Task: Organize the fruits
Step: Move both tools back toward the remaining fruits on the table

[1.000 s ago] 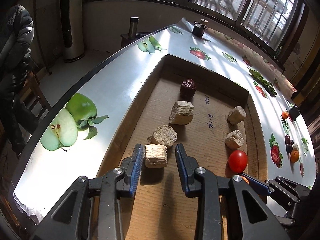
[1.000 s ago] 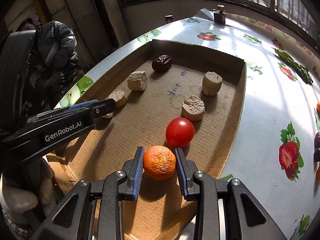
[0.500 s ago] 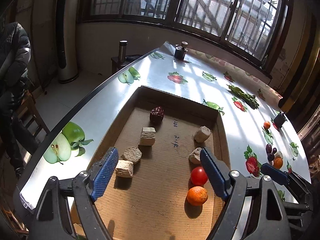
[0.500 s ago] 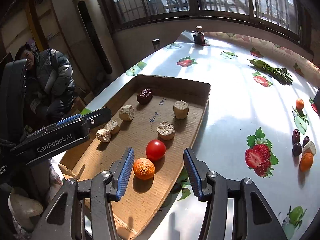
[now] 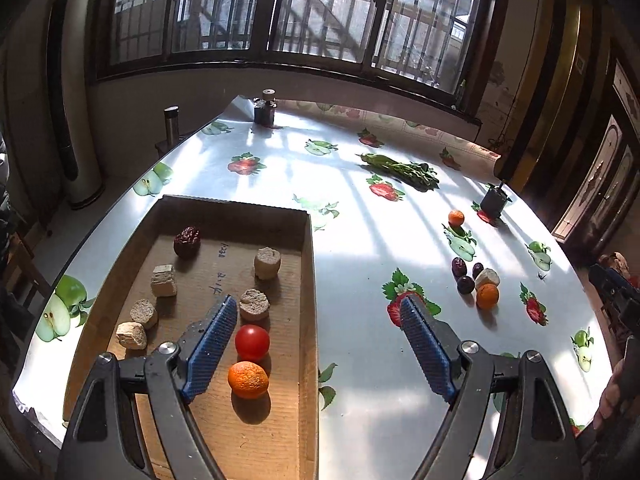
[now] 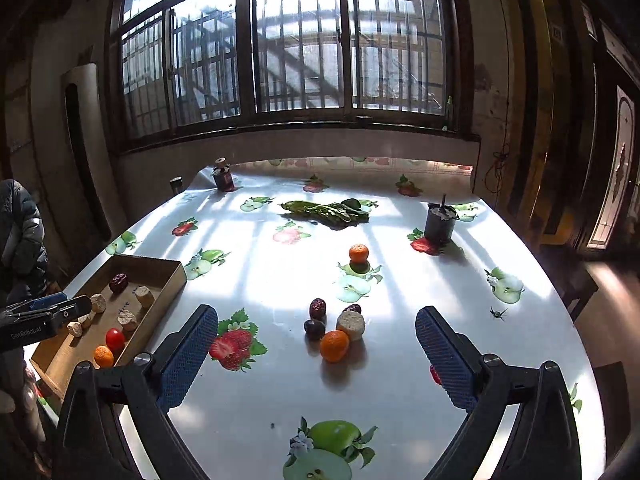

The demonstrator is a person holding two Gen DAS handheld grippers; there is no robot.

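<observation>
Both grippers are spread wide and holding nothing. The left gripper [image 5: 316, 336] hangs over the right wall of the cardboard tray [image 5: 307, 280], one blue pad above the tray floor and the other out over the table [image 5: 360, 208]. That tray sits at the table's left edge, and near its front end an orange [image 5: 248, 379] lies just beside a tomato [image 5: 252, 343], close enough that I can't tell if they touch. Further back in the tray are five pale bread-looking chunks [image 5: 254, 305] and a dark red date [image 5: 187, 241] near the far left corner. There's blue handwriting on the tray floor [image 5: 218, 276], but I can't read it. The right gripper [image 6: 316, 356] hovers over the middle of the table, pointing at a little cluster: a second orange [image 6: 334, 345] at the front, a pale chunk [image 6: 351, 325] touching it, and three dark dates [image 6: 317, 308] just behind. A third orange [image 6: 358, 253] sits alone further back, well apart from the cluster, with a bunch of greens [image 6: 326, 212] beyond it and a dark cup [image 6: 440, 222] toward the far right edge. The tablecloth is printed with strawberries and green apples. The only readable label is "GenRobot.AI" on the side of the left gripper in the right camera [image 6: 24, 330].
</observation>
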